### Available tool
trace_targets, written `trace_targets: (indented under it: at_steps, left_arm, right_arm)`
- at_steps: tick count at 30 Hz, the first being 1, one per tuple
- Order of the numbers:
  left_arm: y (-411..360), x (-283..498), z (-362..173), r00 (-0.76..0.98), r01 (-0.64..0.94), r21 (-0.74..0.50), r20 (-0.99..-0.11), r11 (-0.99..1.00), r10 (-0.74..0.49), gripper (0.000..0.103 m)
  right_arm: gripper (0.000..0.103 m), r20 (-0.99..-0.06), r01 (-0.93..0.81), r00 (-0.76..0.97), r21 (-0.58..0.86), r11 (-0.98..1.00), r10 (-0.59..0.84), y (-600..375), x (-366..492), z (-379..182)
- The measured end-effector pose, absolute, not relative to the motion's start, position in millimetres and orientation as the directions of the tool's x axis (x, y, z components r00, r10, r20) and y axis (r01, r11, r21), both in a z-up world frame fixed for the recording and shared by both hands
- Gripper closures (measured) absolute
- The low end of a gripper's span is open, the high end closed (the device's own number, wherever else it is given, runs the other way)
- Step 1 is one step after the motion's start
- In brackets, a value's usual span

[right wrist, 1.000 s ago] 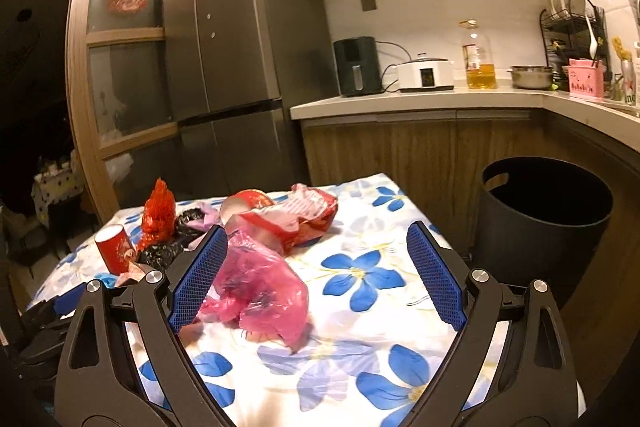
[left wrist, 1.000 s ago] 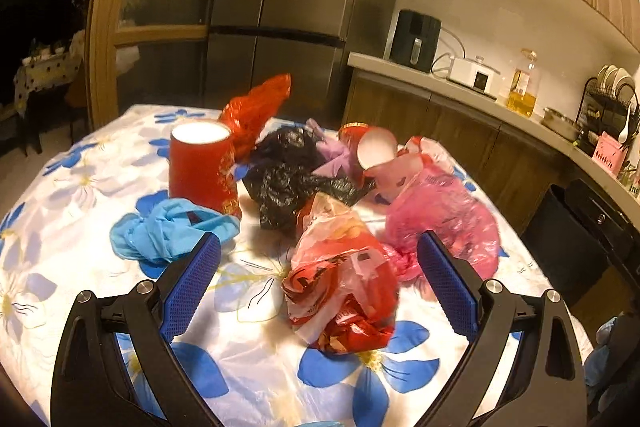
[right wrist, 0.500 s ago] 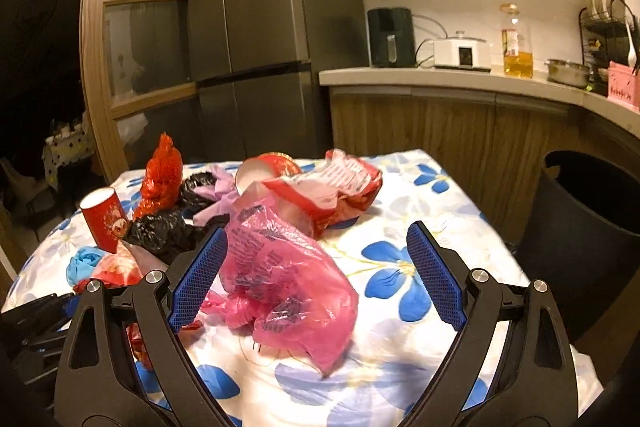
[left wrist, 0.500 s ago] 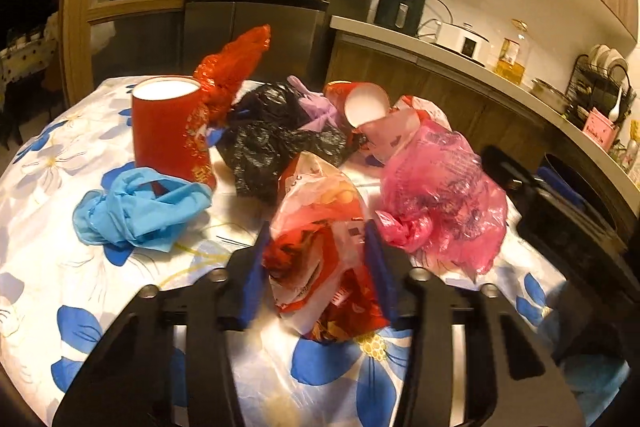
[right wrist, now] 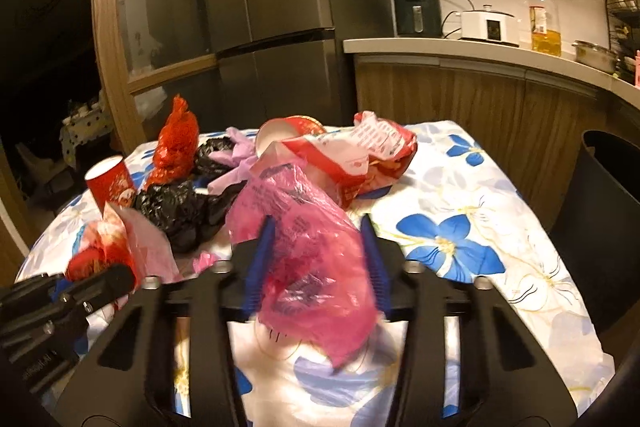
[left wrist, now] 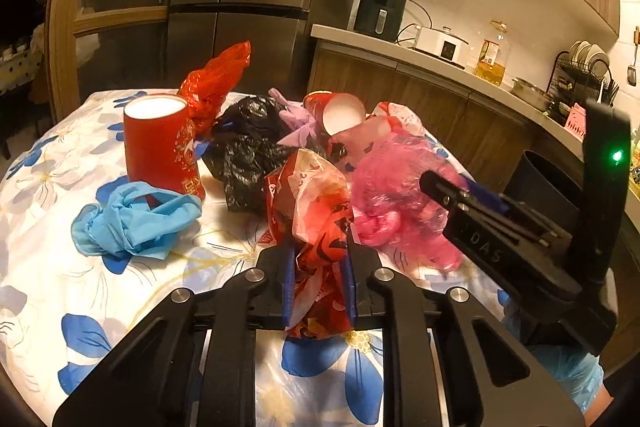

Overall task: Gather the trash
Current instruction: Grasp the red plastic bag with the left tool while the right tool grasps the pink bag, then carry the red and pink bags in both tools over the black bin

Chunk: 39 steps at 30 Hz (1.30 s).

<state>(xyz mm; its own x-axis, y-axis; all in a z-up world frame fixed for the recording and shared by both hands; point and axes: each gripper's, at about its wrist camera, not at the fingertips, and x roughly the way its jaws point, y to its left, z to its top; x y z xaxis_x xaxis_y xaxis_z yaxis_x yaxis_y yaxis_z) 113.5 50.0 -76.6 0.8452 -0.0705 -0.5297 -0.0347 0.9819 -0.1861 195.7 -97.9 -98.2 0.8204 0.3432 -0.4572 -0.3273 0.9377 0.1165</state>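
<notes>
On the flowered table (left wrist: 48, 259), near its front edge, we find the left gripper (left wrist: 318, 283) clamped on a red wrapper (left wrist: 316, 211); its blue pads (left wrist: 286, 291) press the crumpled foil from both sides, and the wrapper's lower end is hidden between the jaws. We cannot tell whether the wrapper rests on the cloth or is clear of it. To the right, the right gripper (right wrist: 318, 267) is closed around a pink bag (right wrist: 304, 239), pads (right wrist: 258, 263) against the film. The bag's bottom edge is blurred in the right wrist view, and its far side is masked by the gripper body in the left wrist view.

Left of the wrapper lies a blue glove (left wrist: 132, 223), touching an upright red cup (left wrist: 160, 147). Behind them stand a red bag (left wrist: 216, 83), a black bag (left wrist: 248, 155) and a purple glove (left wrist: 298, 123), partly covered. A second cup (left wrist: 340, 107) lies tipped on its side, mouth toward us, its base hidden. A red-and-white packet (right wrist: 360, 155) lies just behind the pink bag.

A black bin (right wrist: 604, 227) stands right of the table, cut off by the frame edge. The fridge (right wrist: 280, 7) and counter (right wrist: 480, 55) sit at the far side.
</notes>
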Motion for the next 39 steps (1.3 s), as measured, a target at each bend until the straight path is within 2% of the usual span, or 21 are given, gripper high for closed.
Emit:
trace_targets:
  at_steps: [2,4,7,21,39]
  left_arm:
    - [49.4,110.9,-74.8,0.847,-0.034,-0.182,-0.527,0.983,-0.068,0.084]
    - [48.7,108.3,-73.3,0.848,-0.035,-0.178,-0.525,0.983,-0.065,0.084]
    - [47.7,102.9,-68.4,0.854,-0.033,-0.178,-0.516,0.983,-0.065,0.084]
    - [25.8,85.3,-30.9,0.9,0.011,-0.17,-0.428,0.985,-0.084,0.085]
    - [-75.0,103.4,20.3,0.926,0.216,-0.122,-0.29,0.969,-0.243,0.085]
  right_arm:
    - [0.084,-0.46,-0.343,0.814,0.112,0.933,0.354,-97.1,192.5,-98.6]
    - [0.093,-0.456,-0.355,0.813,0.104,0.929,0.361,-96.8,187.8,-97.9]
    - [0.097,-0.446,-0.362,0.816,0.105,0.926,0.369,-100.3,178.4,-93.3]
    - [0.098,-0.315,-0.32,0.88,0.159,0.934,0.355,-151.0,125.6,-41.4]
    - [0.098,-0.182,-0.123,0.97,0.209,0.97,0.162,-253.9,89.4,-1.6]
